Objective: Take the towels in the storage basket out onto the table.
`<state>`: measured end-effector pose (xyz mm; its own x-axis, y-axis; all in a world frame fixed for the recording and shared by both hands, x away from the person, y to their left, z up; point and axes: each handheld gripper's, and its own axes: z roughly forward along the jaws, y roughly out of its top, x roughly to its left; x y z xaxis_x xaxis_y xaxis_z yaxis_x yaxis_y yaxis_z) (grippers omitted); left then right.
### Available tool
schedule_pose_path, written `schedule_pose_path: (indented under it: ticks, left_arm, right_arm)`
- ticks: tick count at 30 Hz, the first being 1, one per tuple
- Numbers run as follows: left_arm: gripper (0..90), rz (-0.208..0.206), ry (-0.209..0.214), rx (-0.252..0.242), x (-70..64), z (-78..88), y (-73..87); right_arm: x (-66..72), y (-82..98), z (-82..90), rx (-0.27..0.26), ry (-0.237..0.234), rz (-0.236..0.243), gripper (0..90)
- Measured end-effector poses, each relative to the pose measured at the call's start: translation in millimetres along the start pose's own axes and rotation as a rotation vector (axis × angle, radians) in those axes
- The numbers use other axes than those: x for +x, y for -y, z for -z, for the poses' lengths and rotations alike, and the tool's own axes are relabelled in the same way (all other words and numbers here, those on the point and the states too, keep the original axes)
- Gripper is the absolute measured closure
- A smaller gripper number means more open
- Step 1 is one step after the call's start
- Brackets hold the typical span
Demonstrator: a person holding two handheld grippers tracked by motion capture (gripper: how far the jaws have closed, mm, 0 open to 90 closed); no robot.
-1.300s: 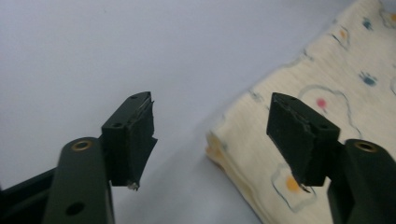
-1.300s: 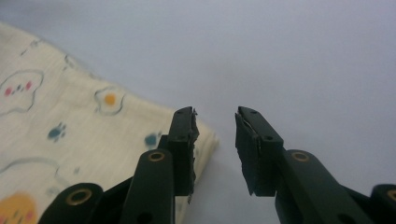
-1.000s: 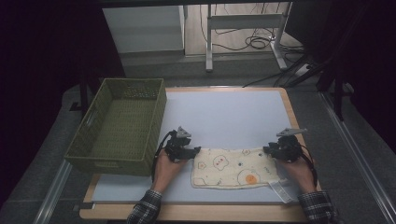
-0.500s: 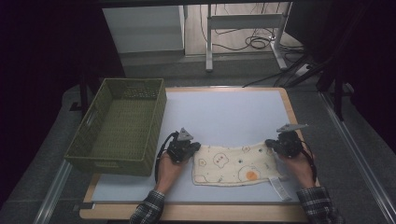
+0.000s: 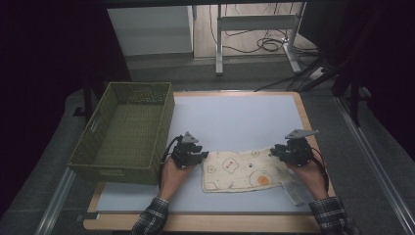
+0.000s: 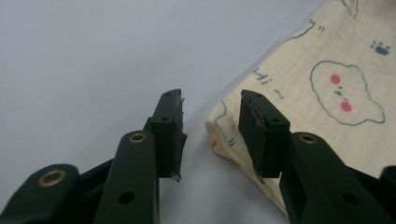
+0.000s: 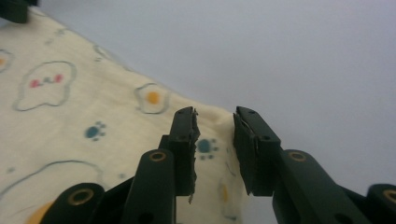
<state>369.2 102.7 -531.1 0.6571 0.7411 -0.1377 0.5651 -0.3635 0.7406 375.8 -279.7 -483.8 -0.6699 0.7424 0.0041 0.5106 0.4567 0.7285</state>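
Observation:
A cream cloth printed with small cartoon figures lies flat on the pale table top. My left gripper sits at the cloth's left end. In the left gripper view its jaws stand apart and have just been opening, with the cloth's corner lying loose beside the right jaw. My right gripper hovers at the cloth's right end. Its jaws have also just been opening, and the cloth's edge lies below them, unpinched.
An olive woven basket stands on the table's left side, close to my left hand. A small clear plastic piece lies by my right hand near the front edge. The table's far half is bare.
My right gripper has risen slightly at the cloth's right end. The left hand and the cloth have stayed about where they were.

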Motion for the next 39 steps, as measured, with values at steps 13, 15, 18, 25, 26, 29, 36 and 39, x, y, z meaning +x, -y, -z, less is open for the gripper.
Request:
schedule_pose_path:
  ticks: [13,15,18,25,26,29,36,39]
  left_arm:
    - [51.2,-0.005,-0.017,-0.001,9.4,-9.3,5.7]
    - [51.9,-0.010,-0.015,-0.007,10.5,-9.5,6.6]
    - [52.1,-0.008,-0.018,-0.006,9.9,-9.8,6.8]
    - [51.9,-0.007,-0.016,-0.008,10.2,-10.2,7.2]
    - [51.9,-0.007,-0.016,-0.008,10.1,-10.2,7.2]
    - [51.8,-0.007,-0.016,-0.007,10.2,-10.3,7.3]
    - [50.3,-0.018,-0.014,-0.002,9.5,-10.5,7.2]
    - [48.8,-0.029,-0.017,-0.002,9.0,-10.8,7.1]
  right_arm:
    - [60.6,-5.7,-17.0,0.013,-0.177,0.078,65.9]
    - [74.3,-6.0,-25.0,0.023,-0.209,0.098,66.0]
    - [91.3,-7.0,-34.6,0.038,-0.248,0.123,66.0]
    - [133.1,-12.6,-52.0,0.049,-0.349,0.176,66.1]
    - [138.9,-13.4,-54.1,0.051,-0.365,0.179,66.1]
    - [156.9,-16.2,-60.9,0.060,-0.409,0.197,66.1]
    - [183.8,-21.0,-79.0,0.079,-0.449,0.232,62.2]
    - [193.3,-20.2,-84.2,0.099,-0.435,0.262,60.9]
